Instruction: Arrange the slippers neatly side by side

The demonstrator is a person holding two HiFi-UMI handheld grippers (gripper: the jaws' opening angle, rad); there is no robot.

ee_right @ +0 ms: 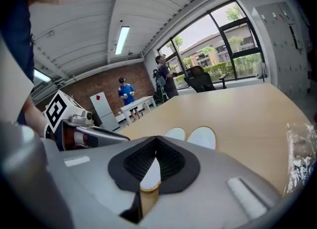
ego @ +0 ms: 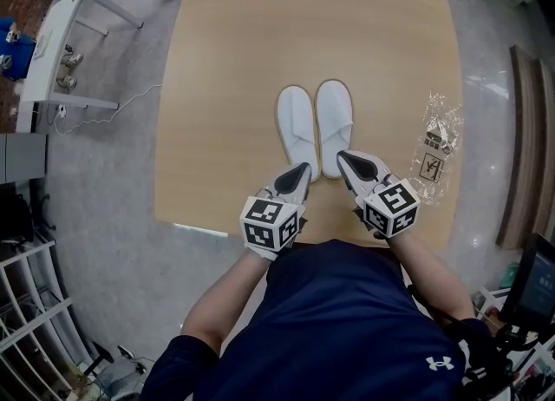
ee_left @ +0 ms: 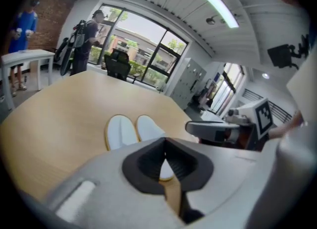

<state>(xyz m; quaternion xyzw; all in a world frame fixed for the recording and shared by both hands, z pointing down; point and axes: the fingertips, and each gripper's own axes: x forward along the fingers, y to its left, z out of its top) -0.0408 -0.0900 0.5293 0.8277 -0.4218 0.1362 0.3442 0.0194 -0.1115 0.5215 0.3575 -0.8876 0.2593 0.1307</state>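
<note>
The left tool [ego: 298,174] is closed with nothing between its jaws, and the right tool [ego: 346,161] is closed and empty too. Both hang over the table's near edge, tips pointing toward the table's middle. As far as I can judge they are lifted clear of everything on the table [ego: 225,78].

The two white slippers [ego: 316,128] lie at the table's middle, flat, toes toward the table's far edge and heels toward its near edge. They sit parallel and close against each other, heels roughly level. A crumpled plastic wrapper [ego: 436,146] lies by the table's right edge, well apart from the pair.

To my eye the arranging looks done: the pair reads as neat and side by side, and neither tool holds anything. At most a slight nudge to even the toes could remain, since the right slipper reaches a little farther toward the far edge.
</note>
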